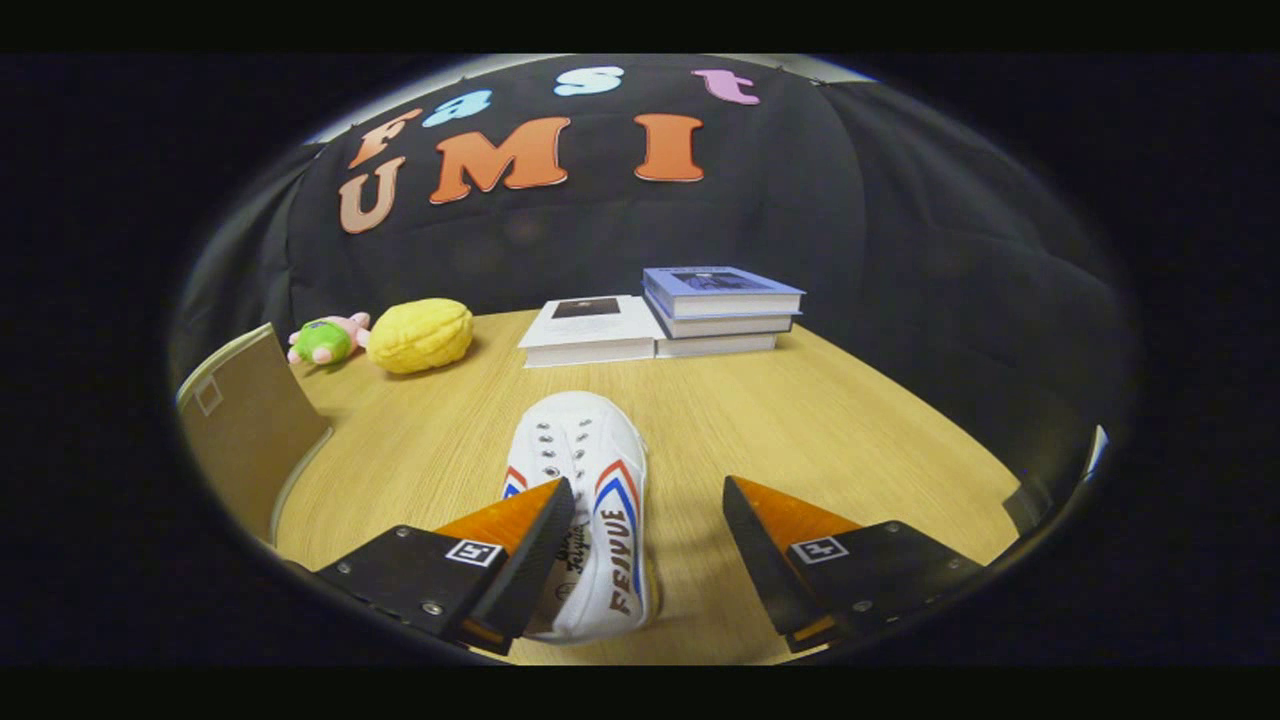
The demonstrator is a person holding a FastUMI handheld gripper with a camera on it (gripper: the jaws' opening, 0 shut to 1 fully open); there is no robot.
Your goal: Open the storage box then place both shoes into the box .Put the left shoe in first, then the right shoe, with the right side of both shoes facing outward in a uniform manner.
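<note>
A white canvas shoe (590,470) with red and blue stripes lies on the wooden table (820,420), toe pointing away from me. Its heel end sits between my fingers, close against the left finger (530,540), which overlaps its left side. The right finger (760,550) stands apart from the shoe with bare table between them. My gripper (648,500) is open. A tan cardboard panel (245,420), which may be the storage box or its lid, stands beyond the left finger at the table's left side.
At the back of the table lie a white book (590,330) and a stack of books (720,310) with a blue one on top. A yellow plush toy (420,335) and a small green and pink plush (328,340) sit at the back left.
</note>
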